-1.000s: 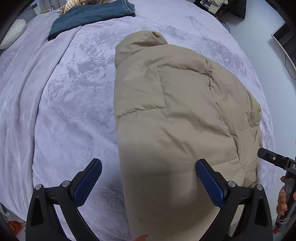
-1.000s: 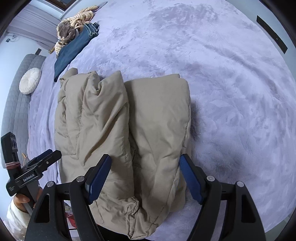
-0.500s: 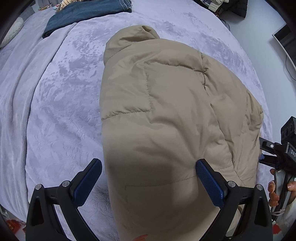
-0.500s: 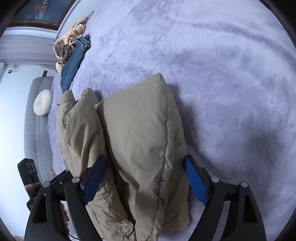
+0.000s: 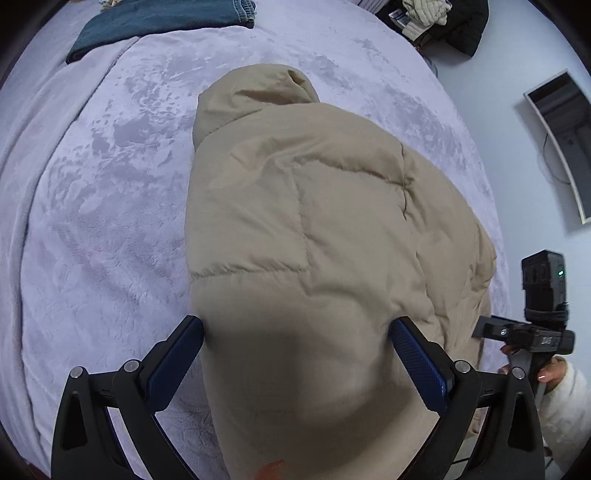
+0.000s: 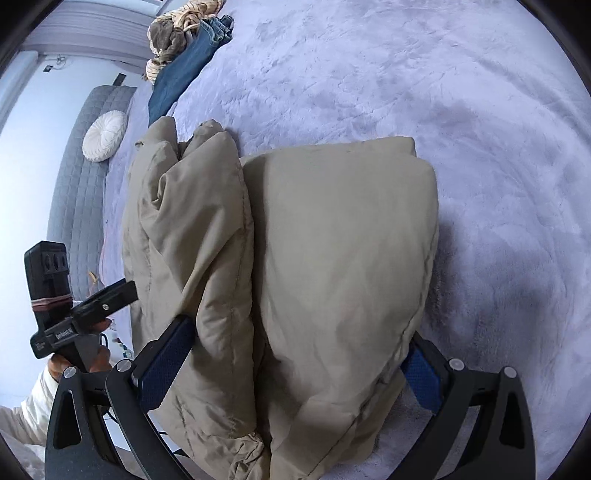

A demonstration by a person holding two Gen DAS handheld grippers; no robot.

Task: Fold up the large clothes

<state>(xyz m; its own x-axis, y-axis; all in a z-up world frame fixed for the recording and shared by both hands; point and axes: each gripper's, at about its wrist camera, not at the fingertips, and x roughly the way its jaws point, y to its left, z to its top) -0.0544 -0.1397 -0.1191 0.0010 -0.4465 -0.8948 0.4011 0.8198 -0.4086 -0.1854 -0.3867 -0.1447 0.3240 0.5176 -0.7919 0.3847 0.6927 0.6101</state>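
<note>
1. I take the tan puffy coat (image 5: 314, 229) as my landmark. It lies folded on the bed (image 5: 92, 221), which has a soft lilac blanket on top.
2. Far to the left of the coat, in my right camera, I see a grey padded headboard (image 6: 74, 192) with a round white cushion (image 6: 105, 135) leaning on it.
3. Past the coat's far left corner lie folded blue jeans (image 5: 162, 18), and a striped bundle of cloth (image 6: 177, 33) is right next to them.
4. My left gripper (image 5: 295, 354) is over the near end of the coat. Its jaws are wide apart, with the coat bulging up between the blue pads. I cannot tell if the pads press on it.
5. My right gripper (image 6: 291, 365) is over the near right part of the coat, where two thick folds lie side by side. Its jaws are opening, and the coat is between them.
6. In the left camera I see a hand (image 5: 550, 373) in a white sleeve to the right of the coat, holding the right gripper.
7. Far to the right of the coat, past the bed, dark clothes (image 5: 454, 18) are piled by the wall.
</note>
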